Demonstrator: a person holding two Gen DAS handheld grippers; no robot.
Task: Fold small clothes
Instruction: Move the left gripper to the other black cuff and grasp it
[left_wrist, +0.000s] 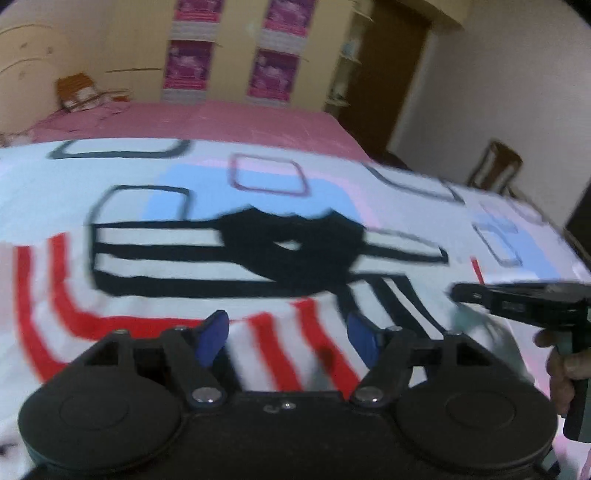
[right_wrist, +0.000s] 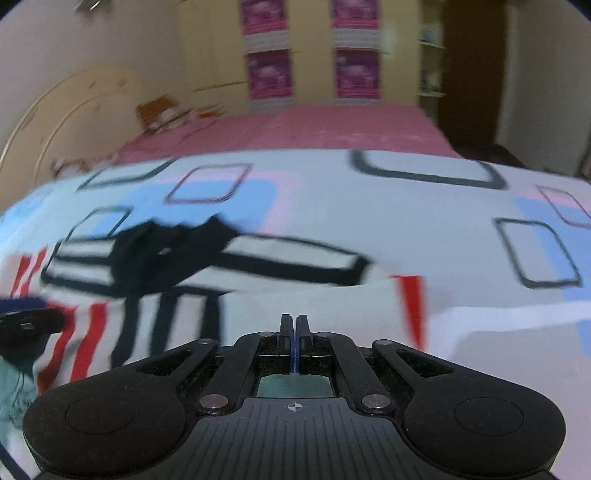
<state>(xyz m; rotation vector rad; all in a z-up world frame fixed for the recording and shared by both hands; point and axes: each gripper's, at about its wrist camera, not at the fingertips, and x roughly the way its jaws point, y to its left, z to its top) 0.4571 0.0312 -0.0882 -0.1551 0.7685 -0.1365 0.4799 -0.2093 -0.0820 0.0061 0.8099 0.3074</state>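
Observation:
A small white garment (left_wrist: 166, 273) with black stripes, red stripes and a black collar (left_wrist: 295, 254) lies spread on a patterned sheet (left_wrist: 258, 184). My left gripper (left_wrist: 286, 325) hovers open over its red-striped part, its blue pads (left_wrist: 214, 336) wide apart with nothing between them. My right gripper (left_wrist: 458, 293) comes in from the right beside the garment's edge. In the right wrist view its fingers (right_wrist: 294, 321) are pressed together, with no cloth visible between them. The garment (right_wrist: 280, 254) lies ahead and to the left there, and the left gripper (right_wrist: 33, 321) shows at the left edge.
The sheet covers a bed with a pink cover (left_wrist: 221, 122) beyond. A curved headboard (right_wrist: 55, 118) stands at the left, and a wooden chair (left_wrist: 495, 166) and dark door (left_wrist: 388, 74) at the right. A hand (left_wrist: 565, 365) holds the right gripper's handle.

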